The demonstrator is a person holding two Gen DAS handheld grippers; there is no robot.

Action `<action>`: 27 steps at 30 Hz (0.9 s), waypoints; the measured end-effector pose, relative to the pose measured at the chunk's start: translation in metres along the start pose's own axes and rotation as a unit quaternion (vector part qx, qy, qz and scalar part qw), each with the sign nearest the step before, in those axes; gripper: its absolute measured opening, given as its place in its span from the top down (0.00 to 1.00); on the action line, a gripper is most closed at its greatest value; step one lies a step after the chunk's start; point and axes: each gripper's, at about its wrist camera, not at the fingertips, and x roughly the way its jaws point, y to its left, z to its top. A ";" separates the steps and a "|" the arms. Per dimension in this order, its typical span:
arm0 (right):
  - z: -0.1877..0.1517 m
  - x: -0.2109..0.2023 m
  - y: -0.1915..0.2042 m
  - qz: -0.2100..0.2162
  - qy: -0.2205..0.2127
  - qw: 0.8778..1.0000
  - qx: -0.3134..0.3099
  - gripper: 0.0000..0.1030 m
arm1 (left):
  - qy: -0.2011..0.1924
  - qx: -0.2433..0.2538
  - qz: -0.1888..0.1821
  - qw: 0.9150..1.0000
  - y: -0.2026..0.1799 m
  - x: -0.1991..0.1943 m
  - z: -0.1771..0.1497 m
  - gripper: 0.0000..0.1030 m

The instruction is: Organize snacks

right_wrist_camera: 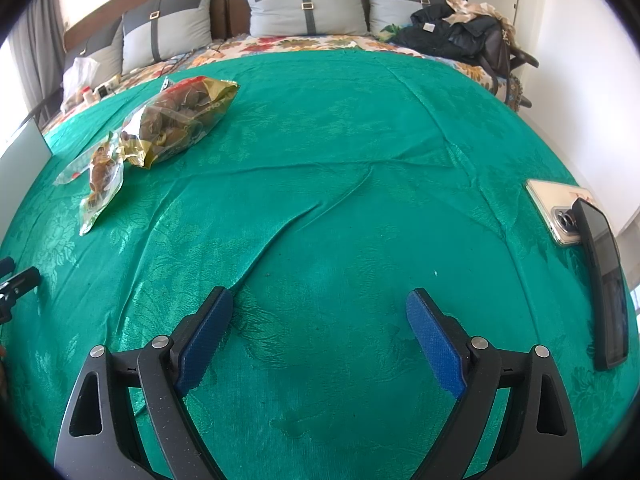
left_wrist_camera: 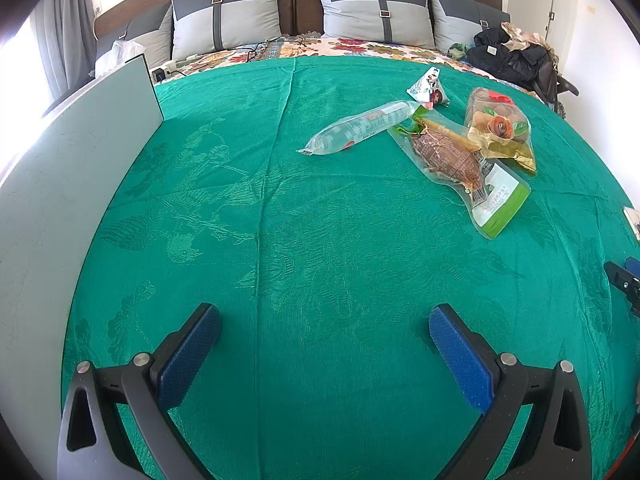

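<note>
Above the green bedspread (left_wrist_camera: 320,220), left tool (left_wrist_camera: 325,330) and right tool (right_wrist_camera: 320,312) are spread, empty; snack packets (left_wrist_camera: 452,148) lie clustered beyond.

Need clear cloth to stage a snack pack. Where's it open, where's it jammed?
Open: the green cloth between the left gripper and the clear tube pack, and left toward the grey panel. Also ahead of the right gripper. Crowded: tube, sausage pouch, gold bag and triangular pack cluster. Two phones line the right edge.
</note>
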 end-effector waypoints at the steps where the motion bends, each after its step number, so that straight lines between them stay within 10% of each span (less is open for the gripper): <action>1: 0.000 0.000 0.000 0.000 0.000 1.000 0.000 0.12 | 0.000 0.000 0.000 1.000 0.000 0.000 0.000 0.00; 27: 0.001 0.000 0.000 0.000 0.001 1.000 0.001 0.09 | 0.000 0.002 0.000 1.000 -0.001 0.000 0.000 0.00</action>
